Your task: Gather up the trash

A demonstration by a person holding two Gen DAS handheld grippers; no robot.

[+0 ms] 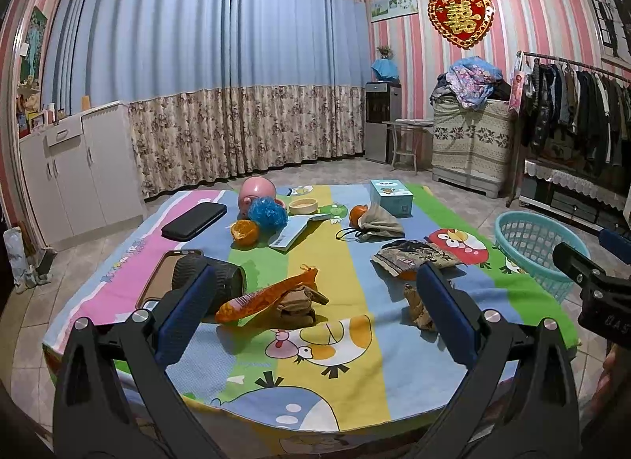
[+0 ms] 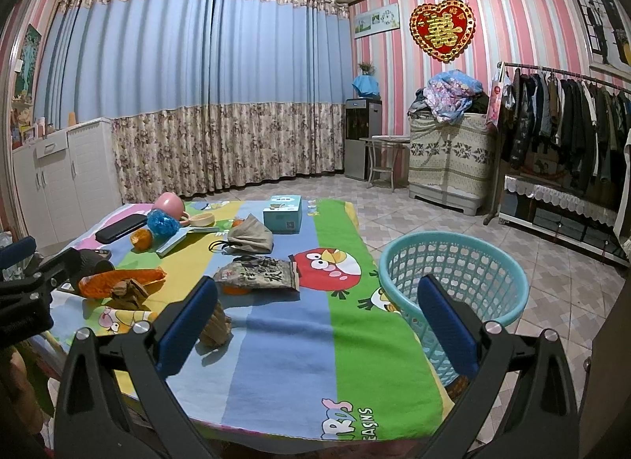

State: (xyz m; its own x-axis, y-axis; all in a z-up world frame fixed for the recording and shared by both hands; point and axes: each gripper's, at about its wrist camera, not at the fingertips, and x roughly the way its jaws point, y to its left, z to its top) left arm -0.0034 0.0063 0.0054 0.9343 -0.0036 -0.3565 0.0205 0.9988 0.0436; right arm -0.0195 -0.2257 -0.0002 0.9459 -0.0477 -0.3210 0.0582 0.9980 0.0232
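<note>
Both the left tongs (image 1: 315, 313) and the right tongs (image 2: 315, 317) gape wide, their blue padded fingers empty. Crumpled brown paper scraps (image 1: 297, 303) lie on the worktop (image 1: 355, 372), whose cartoon-print cloth looks soft. A glossy orange wrapper (image 1: 268, 293) touches them at 10 o'clock. The perforated teal plastic basket (image 2: 457, 273) stands round at the worktop's 3 o'clock edge.

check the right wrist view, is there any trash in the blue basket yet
No, the teal basket beside the table shows only its bare perforated walls and floor.
</note>
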